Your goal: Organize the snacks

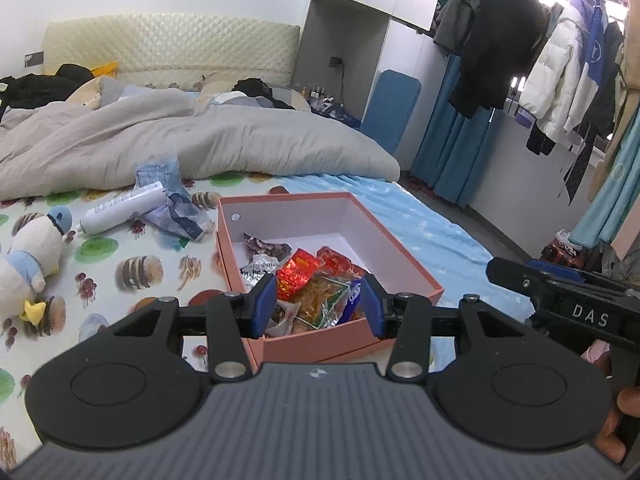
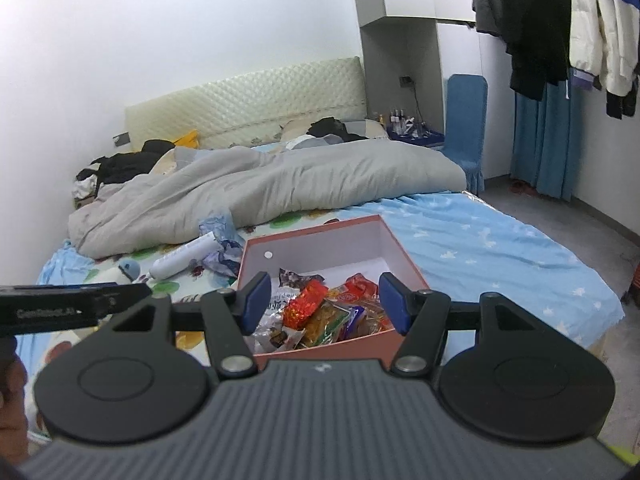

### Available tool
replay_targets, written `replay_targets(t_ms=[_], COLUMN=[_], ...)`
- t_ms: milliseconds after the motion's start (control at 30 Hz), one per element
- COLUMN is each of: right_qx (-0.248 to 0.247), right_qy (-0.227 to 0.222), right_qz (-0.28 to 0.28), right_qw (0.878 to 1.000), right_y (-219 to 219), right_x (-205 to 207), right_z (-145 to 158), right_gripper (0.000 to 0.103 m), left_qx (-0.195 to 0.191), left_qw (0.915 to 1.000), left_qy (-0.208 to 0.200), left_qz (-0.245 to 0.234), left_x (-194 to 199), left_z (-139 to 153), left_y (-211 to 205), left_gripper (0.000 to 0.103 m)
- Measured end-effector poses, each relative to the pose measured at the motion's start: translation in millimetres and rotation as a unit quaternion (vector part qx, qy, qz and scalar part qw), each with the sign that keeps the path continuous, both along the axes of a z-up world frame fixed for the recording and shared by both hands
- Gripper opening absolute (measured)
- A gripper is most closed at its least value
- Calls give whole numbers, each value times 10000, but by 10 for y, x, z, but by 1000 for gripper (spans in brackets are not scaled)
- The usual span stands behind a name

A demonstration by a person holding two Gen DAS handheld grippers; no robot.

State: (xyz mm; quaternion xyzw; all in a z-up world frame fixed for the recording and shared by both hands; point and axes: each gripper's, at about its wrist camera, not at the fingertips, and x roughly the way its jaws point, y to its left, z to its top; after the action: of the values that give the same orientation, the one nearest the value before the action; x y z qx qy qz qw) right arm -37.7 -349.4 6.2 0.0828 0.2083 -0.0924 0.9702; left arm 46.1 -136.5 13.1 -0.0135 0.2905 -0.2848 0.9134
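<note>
Two hand-held grippers hover over a bed, both aimed at an open box of snacks. The left hand-held gripper (image 1: 318, 306) has its blue pads (image 1: 264, 304) parted about halfway with nothing between them; the right hand-held gripper (image 2: 325, 303) stands slightly wider, likewise holding nothing. Beyond the fingertips sits the pink cardboard box (image 1: 404, 248), its near end heaped with snack packets (image 1: 316, 284) in red, orange and silver wrappers, its far end bare. The box rests on the bed (image 2: 480, 248), where the printed sheet meets the blue starred one. Just beside the box on the left lie a white bottle (image 1: 124, 208) and crumpled blue wrapping (image 1: 176, 208); a plush toy (image 1: 32, 252) lies further left. A grey duvet (image 1: 192, 140) is bunched behind.
</note>
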Motion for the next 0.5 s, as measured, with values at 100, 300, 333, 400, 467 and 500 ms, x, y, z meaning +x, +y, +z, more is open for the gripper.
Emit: replay_targets(t_ms=[100, 300, 333, 400, 467, 500], right_qx=[-41, 54, 45, 10, -50, -49], right_qy=[-33, 30, 32, 29, 6, -20], right_qz=[-54, -130, -137, -185, -225, -222], right_qw=[10000, 9999, 9999, 9998, 9997, 9997], right_y=[2, -47, -52, -62, -70, -78], right_x=[-70, -171, -182, -189, -191, -188], right_z=[-62, -163, -178, -194, -196, -195], right_gripper=[62, 62, 62, 62, 62, 64], left_qx=[100, 105, 104, 106, 146, 197], left_qw=[9999, 9999, 9999, 9999, 9997, 9996], left_qy=[-67, -24, -33, -61, -144, -182], left_qz=[-54, -6, -6, 21, 93, 96], left_x=[-30, -82, -87, -85, -84, -84], left_z=[-52, -93, -92, -88, -74, -70], left_y=[-53, -49, -47, -49, -66, -77], left_gripper=[52, 52, 52, 61, 86, 90])
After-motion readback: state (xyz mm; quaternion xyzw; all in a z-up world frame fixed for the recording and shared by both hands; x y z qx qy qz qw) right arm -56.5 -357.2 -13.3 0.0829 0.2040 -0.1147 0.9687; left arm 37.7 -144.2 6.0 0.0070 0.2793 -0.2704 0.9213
